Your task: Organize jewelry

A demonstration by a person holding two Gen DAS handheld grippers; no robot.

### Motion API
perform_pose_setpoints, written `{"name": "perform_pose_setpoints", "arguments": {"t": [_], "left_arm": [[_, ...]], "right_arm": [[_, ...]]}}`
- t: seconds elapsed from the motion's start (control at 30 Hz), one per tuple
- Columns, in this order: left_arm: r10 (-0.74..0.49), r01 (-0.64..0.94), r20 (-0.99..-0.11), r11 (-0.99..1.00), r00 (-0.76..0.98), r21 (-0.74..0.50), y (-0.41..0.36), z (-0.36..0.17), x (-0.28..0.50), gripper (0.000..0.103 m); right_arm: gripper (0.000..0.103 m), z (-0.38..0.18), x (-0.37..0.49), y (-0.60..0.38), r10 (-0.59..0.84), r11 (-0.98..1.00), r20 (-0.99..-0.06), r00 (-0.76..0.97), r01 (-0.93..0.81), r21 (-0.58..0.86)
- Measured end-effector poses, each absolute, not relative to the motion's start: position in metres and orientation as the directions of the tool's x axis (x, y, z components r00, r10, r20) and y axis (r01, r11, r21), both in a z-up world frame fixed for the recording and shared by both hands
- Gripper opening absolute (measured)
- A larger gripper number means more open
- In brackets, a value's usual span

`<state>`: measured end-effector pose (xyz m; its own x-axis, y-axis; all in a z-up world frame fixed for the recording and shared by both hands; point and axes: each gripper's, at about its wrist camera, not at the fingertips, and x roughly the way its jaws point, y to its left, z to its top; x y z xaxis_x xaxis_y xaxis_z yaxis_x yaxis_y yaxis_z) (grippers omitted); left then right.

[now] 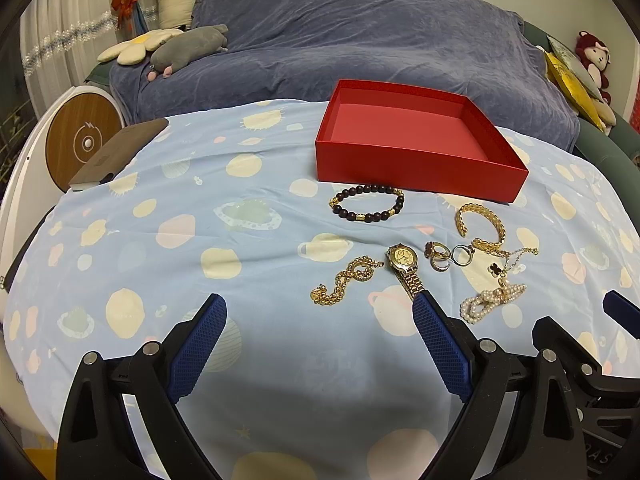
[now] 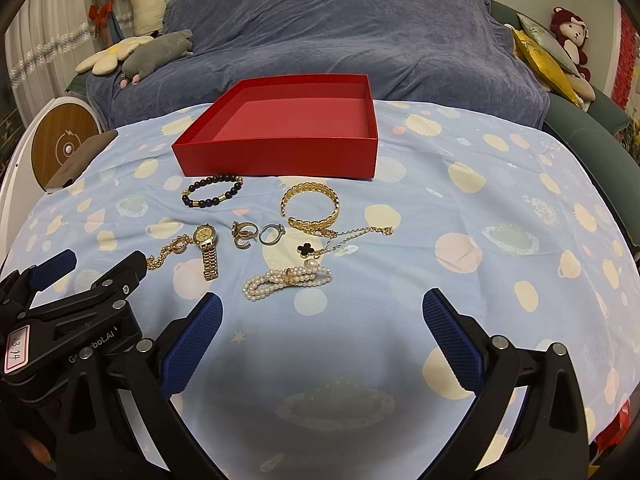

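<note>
An empty red box stands on the blue patterned cloth. In front of it lie a dark bead bracelet, a gold bangle, a gold watch, rings, a gold chain, a clover necklace and a pearl bracelet. My left gripper is open and empty, just short of the watch and chain. My right gripper is open and empty, just short of the pearls.
A blue-covered sofa with plush toys lies behind the table. A round white and wood device and a brown pad sit at the table's left edge. Cushions and a red doll are at the right.
</note>
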<state>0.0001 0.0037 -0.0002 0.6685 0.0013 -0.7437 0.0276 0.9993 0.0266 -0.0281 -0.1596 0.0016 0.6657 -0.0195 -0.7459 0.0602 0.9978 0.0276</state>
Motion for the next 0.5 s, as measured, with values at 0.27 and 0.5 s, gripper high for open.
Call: {"name": "perform_pose_setpoints", "arguments": {"t": [0.27, 0.5], "left_arm": [[-0.001, 0.029, -0.742, 0.999, 0.670, 0.024, 0.0039, 0.0001, 0.0002, 0.091], [0.001, 0.028, -0.741, 0.999, 0.671, 0.027, 0.0034, 0.0004, 0.0001, 0.091]], "right_arm": [[0.098, 0.0013, -0.0284, -0.1597, -0.020, 0.998, -0.746, 0.666, 0.060, 0.027], [0.098, 0.0014, -0.0286, -0.1596, -0.020, 0.998, -0.745, 0.667, 0.061, 0.027]]}}
